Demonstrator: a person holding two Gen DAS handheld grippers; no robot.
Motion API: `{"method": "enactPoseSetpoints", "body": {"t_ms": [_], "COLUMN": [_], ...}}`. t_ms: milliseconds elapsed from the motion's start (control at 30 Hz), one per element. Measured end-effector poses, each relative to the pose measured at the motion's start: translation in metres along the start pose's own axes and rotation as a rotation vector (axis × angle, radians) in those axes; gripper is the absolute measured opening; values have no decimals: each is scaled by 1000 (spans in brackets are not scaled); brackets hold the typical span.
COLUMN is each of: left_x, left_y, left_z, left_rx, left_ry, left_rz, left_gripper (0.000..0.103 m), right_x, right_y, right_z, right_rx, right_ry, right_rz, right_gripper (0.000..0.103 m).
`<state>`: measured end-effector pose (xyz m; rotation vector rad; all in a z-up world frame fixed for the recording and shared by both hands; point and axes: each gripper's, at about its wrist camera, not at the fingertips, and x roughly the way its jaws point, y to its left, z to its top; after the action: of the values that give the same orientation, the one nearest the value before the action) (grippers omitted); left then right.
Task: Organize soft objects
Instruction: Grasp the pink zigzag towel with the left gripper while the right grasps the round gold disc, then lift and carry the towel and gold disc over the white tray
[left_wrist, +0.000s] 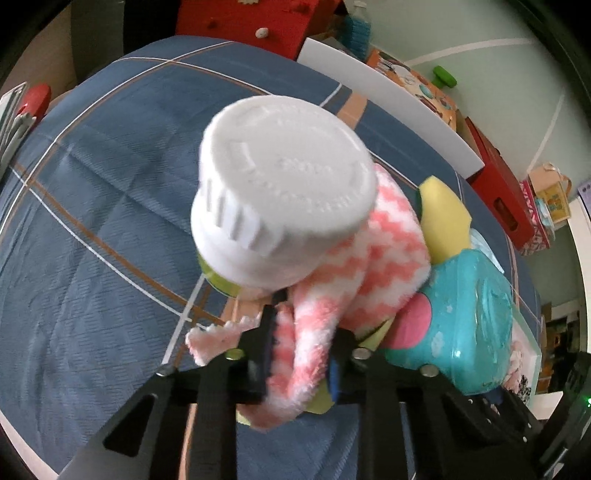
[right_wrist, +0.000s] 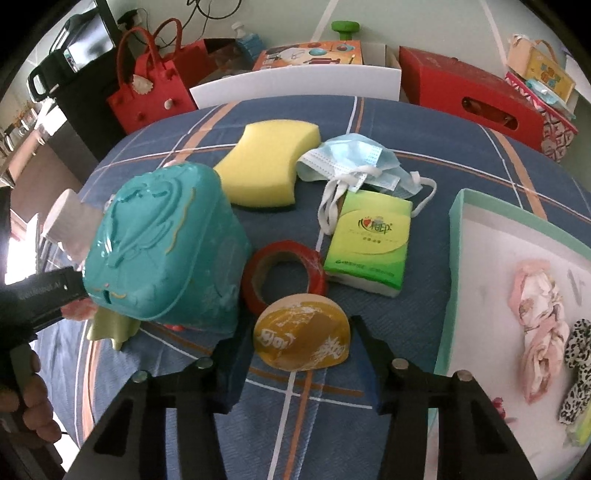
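My left gripper (left_wrist: 304, 350) is shut on a pink-and-white fuzzy sock (left_wrist: 369, 266) that lies under a white-capped bottle (left_wrist: 280, 192), beside a teal plastic box (left_wrist: 469, 317). My right gripper (right_wrist: 299, 350) is open, its fingers either side of a yellow half-round packet (right_wrist: 301, 338) on the blue bedspread. Ahead of it lie a yellow sponge (right_wrist: 267, 164), a blue face mask (right_wrist: 354, 162), a green tissue pack (right_wrist: 369, 243) and a red tape roll (right_wrist: 284, 275). The teal box (right_wrist: 162, 243) stands at left, the left gripper's body (right_wrist: 40, 295) beside it.
A teal-rimmed white tray (right_wrist: 458, 236) at right holds a pink cloth (right_wrist: 539, 325) and a leopard-print scrunchie (right_wrist: 580, 365). A white board (right_wrist: 295, 85), red bag (right_wrist: 155, 85) and red boxes (right_wrist: 469, 96) line the far edge.
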<state>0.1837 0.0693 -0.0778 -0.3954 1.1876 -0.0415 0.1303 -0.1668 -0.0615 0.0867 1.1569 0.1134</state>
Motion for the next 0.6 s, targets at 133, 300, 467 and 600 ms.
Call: {"method": "enactPoseSetpoints", "body": {"t_ms": [133, 300, 467, 600], "left_x": [0, 1, -3, -10], "left_y": [-4, -8, -9, -10], "left_z": [0, 0, -3, -3], "left_rx": [15, 22, 31, 33], "left_ry": [-3, -14, -28, -51], "left_rz": [-8, -10, -14, -21], "left_gripper": [13, 10, 9, 9], "right_x": [-1, -4, -5, -7], "right_y": [-4, -5, -7, -7], "right_z": [-1, -2, -2, -2], "right_rx": [15, 12, 17, 23], "right_ry": [1, -2, -3, -10], "right_rz": [16, 14, 16, 18], "right_gripper": [53, 53, 53, 53]}}
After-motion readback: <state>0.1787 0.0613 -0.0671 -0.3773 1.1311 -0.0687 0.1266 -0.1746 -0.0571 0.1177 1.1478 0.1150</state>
